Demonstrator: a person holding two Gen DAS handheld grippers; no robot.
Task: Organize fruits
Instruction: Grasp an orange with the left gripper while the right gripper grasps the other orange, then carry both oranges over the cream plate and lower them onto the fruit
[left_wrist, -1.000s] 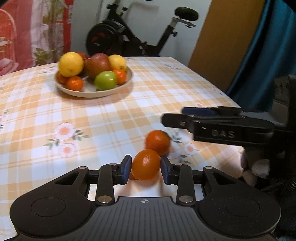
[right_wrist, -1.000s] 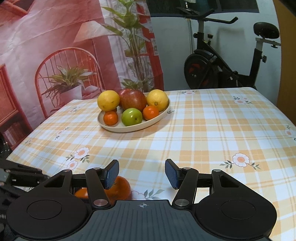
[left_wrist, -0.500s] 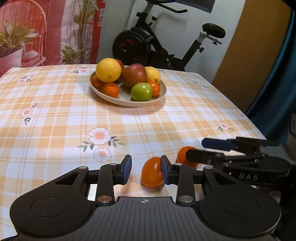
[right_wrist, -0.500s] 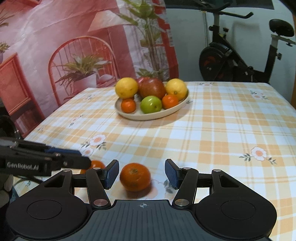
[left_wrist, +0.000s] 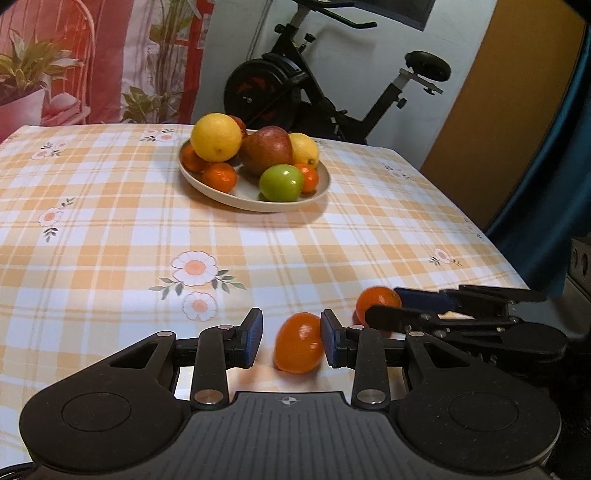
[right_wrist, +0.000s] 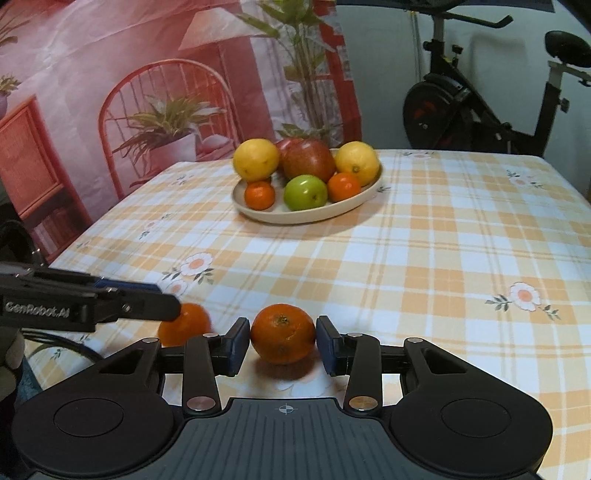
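Two loose tangerines lie near the table's front edge. In the left wrist view my left gripper (left_wrist: 291, 339) is open; one tangerine (left_wrist: 299, 347) lies between its jaws, against the right pad, with a gap on the left. In the right wrist view my right gripper (right_wrist: 282, 345) has closed onto the other tangerine (right_wrist: 282, 338), both pads touching it while it rests on the cloth. That tangerine (left_wrist: 376, 301) and the right gripper's fingers (left_wrist: 424, 297) also show in the left view. The first tangerine (right_wrist: 186, 325) shows beside the left gripper's finger (right_wrist: 122, 306).
A beige plate (left_wrist: 317, 192) at the table's middle back holds two lemons, a red apple, a green apple (left_wrist: 281, 182) and several tangerines; it also shows in the right wrist view (right_wrist: 369, 192). An exercise bike (left_wrist: 295, 88) stands behind the checked tablecloth (left_wrist: 110, 221).
Both grippers swung round toward the plate. The right gripper came over the second tangerine and narrowed onto it. The left gripper's jaws opened wider around its tangerine.
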